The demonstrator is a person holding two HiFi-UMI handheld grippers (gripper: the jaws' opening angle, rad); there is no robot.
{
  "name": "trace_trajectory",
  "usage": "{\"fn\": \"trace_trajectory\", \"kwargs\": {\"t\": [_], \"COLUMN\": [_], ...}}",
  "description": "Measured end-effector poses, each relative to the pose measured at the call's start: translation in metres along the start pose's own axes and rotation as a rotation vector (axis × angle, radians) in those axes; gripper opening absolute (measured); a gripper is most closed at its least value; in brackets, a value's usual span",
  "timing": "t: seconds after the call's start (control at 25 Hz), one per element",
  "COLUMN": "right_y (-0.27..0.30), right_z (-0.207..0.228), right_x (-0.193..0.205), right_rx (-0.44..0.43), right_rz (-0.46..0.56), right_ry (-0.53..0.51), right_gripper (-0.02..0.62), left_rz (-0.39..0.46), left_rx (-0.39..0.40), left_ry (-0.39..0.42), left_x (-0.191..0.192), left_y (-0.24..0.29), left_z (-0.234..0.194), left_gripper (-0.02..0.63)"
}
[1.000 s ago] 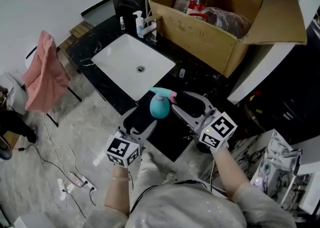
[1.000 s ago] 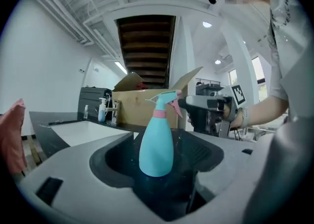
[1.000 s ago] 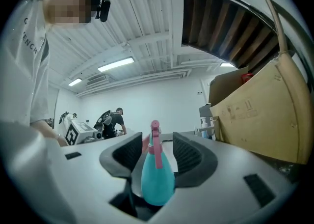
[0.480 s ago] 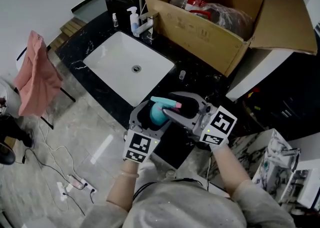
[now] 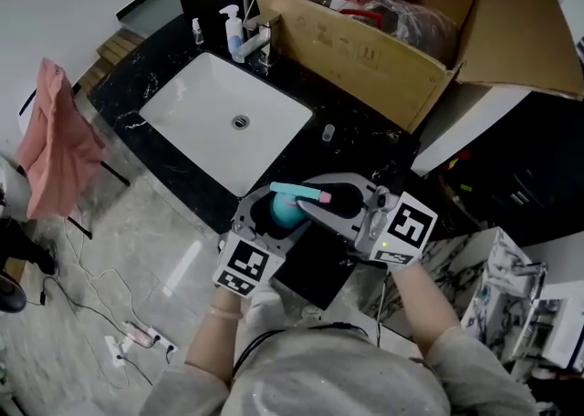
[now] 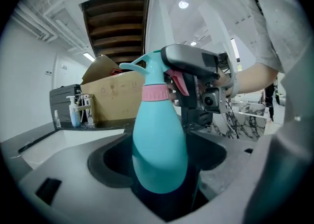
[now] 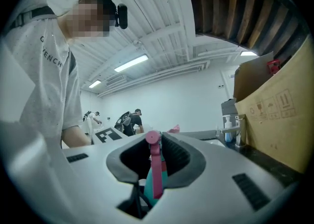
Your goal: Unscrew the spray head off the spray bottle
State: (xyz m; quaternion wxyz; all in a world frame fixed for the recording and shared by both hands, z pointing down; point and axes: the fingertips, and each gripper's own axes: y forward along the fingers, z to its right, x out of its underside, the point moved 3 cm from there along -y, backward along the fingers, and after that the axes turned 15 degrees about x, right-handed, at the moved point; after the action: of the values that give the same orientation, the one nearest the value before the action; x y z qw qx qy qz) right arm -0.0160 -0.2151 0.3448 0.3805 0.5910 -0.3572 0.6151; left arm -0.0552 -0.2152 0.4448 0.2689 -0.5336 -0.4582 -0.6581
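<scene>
Over the front edge of the black marble counter [image 5: 360,145]: teal plastic spray bottle [image 5: 285,212] upright, long axis vertical, nozzle toward the right gripper [image 5: 308,197], whose jaws have just been closing and now clamp the pink-triggered spray head [image 5: 297,191]. The left gripper [image 5: 272,219], likewise just closing, clasps the body; unscrewing can likely begin.

left gripper [image 5: 274,215]: jaws just closing on spray bottle [image 6: 159,144]; right gripper [image 5: 307,197]: just closing on spray head [image 6: 152,72]

A washroom corner in a bare, workshop-like hall. A white sink [image 5: 228,118] with tap [image 5: 263,38] and soap bottle [image 5: 233,26] sits in a black stone counter [image 5: 356,145] at upper left. A cardboard box [image 5: 365,49] stands at the top, cables [image 5: 91,282] trail over the floor at lower left, and strip lights [image 7: 131,63] hang overhead.
</scene>
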Motion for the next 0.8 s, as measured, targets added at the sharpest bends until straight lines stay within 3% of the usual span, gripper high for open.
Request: {"fn": "trace_trajectory", "kwargs": {"t": [0.2, 0.32, 0.4, 0.48, 0.6, 0.68, 0.8], "right_y": [-0.004, -0.007, -0.008, -0.008, -0.021, -0.041, -0.062], "right_z": [-0.003, -0.001, 0.002, 0.004, 0.017, 0.025, 0.015], "right_x": [-0.001, 0.001, 0.002, 0.001, -0.005, -0.009, -0.009], "right_rx": [-0.145, -0.258, -0.306, -0.262, -0.04, 0.097, 0.149], "right_rz": [-0.031, -0.068, -0.081, -0.074, 0.017, 0.093, 0.121], "right_ry": [-0.003, 0.036, 0.07, 0.081, 0.108, 0.158, 0.204], "right_gripper": [0.074, 0.074, 0.075, 0.079, 0.181, 0.182, 0.141], "left_rz": [-0.023, -0.035, -0.038, -0.035, -0.015, -0.002, 0.008], "left_rx": [0.195, 0.36, 0.422, 0.41, 0.342, 0.296, 0.261], "left_ry": [0.073, 0.105, 0.112, 0.107, 0.086, 0.076, 0.069], "left_x": [0.0, 0.001, 0.001, 0.0, 0.0, 0.0, 0.001], "left_y": [0.001, -0.001, -0.003, -0.002, -0.002, -0.002, -0.002], "left_z": [0.007, 0.013, 0.016, 0.016, 0.015, 0.011, 0.008], "left_gripper": [0.347, 0.347, 0.347, 0.347, 0.347, 0.347, 0.347]}}
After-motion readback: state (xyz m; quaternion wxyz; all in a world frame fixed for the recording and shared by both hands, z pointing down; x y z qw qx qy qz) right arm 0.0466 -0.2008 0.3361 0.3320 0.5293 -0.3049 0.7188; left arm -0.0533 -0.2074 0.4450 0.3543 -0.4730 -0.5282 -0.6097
